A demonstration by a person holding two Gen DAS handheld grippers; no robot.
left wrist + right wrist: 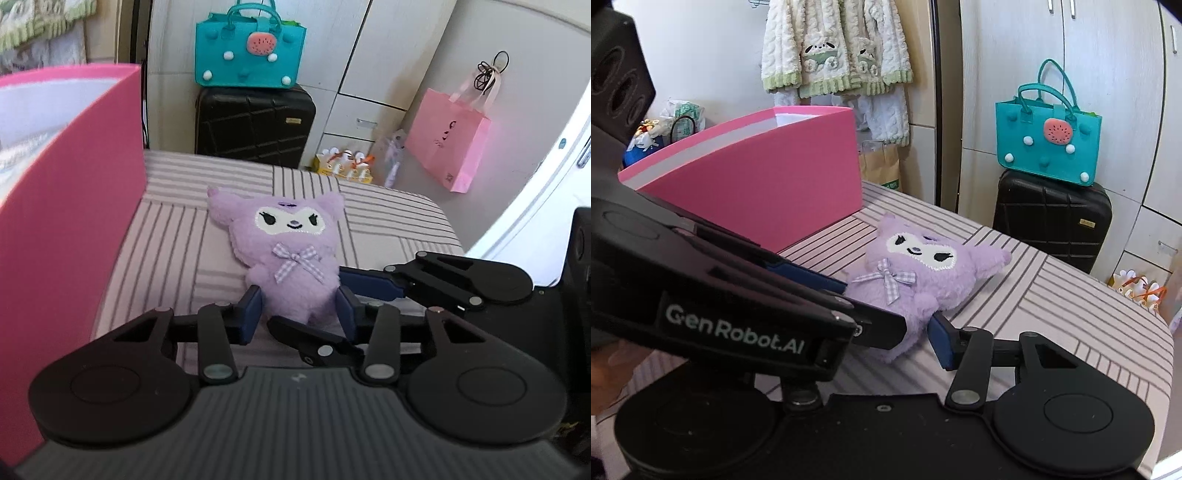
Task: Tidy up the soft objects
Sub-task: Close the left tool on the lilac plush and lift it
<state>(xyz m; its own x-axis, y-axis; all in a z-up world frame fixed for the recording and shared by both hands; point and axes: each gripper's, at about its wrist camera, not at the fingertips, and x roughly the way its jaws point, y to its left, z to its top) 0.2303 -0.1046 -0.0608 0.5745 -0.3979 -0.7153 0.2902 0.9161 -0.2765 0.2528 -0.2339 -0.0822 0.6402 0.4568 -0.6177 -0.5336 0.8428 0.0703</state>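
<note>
A purple plush doll (286, 251) with a white face and a checked bow lies on its back on the striped bed cover (177, 236). My left gripper (301, 308) is open, its blue pads on either side of the doll's lower body. My right gripper (886, 332) reaches the doll (923, 280) from the side, jaws apart around its lower end; its left finger is hidden behind the left gripper. A tall pink box (70, 192) stands close on the left, also in the right wrist view (768, 173).
A black suitcase (255, 125) with a teal felt bag (249, 51) on top stands past the bed's far edge. A pink paper bag (448, 144) hangs on the white wardrobe. Fluffy clothes (834, 48) hang behind the box.
</note>
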